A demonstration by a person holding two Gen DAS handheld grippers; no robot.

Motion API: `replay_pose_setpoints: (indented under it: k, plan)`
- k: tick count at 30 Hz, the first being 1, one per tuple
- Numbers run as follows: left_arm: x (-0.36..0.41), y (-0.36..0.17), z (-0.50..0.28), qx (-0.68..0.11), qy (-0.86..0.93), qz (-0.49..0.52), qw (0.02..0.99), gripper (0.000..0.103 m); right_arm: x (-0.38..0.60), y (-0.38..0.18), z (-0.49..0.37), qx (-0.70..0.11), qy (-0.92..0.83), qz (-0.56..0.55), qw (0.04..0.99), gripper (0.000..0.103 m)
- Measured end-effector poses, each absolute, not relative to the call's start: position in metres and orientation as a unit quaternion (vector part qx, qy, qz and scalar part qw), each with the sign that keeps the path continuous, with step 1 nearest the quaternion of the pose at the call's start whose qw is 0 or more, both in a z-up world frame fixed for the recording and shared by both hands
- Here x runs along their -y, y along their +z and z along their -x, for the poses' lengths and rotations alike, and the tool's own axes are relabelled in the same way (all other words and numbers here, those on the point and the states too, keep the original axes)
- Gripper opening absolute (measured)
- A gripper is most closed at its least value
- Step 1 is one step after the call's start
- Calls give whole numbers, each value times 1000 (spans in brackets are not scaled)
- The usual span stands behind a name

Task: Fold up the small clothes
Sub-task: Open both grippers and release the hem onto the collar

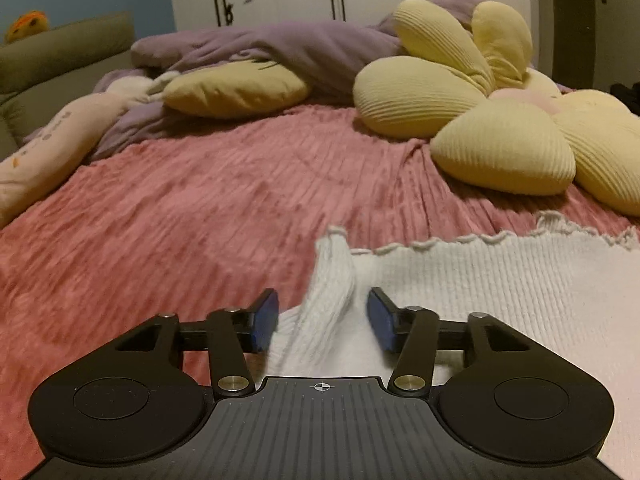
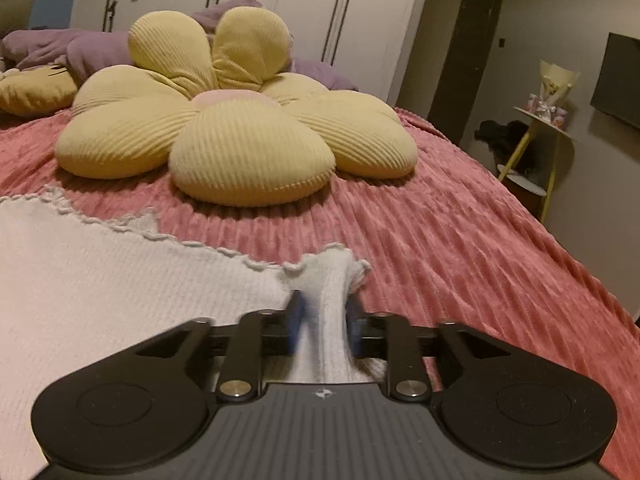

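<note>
- White knit garment lay flat on the pink bedspread, scalloped edge away from me.
- My left gripper was spread around a raised fold, pads apart from it; my right gripper pinched another corner.
- Yellow flower cushion lay just beyond.
- Side table appeared only in the right view.

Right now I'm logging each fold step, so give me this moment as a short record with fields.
surface: pink ribbed bedspread
garment: white knit garment, spread flat, scalloped edge far from the cameras
left gripper: jaws apart, a raised fold of the garment between them, pads not touching it
right gripper: jaws closed on a bunched corner of the garment
beyond the garment: yellow flower cushion, purple blanket
</note>
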State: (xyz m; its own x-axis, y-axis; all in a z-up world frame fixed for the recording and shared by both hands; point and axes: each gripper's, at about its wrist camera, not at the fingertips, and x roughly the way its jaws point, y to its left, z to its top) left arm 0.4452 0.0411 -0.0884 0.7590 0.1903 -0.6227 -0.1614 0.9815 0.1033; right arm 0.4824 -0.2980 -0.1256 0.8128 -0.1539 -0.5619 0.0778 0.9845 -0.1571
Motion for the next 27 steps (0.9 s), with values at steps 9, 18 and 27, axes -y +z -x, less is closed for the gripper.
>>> replay_pose_setpoints:
  k: [9, 18, 27]
  plan:
    - [-79, -71, -375, -365, 42, 60, 928, 70, 339, -91, -408, -276, -37, -68, 958, 41]
    - [-90, -59, -369, -360, 112, 36, 925, 83, 346, -106, -402, -327, -53, -42, 943, 30]
    - [-120, -44, -321, -388, 88, 101, 912, 83, 362, -86, -330, -334, -23, -106, 936, 32]
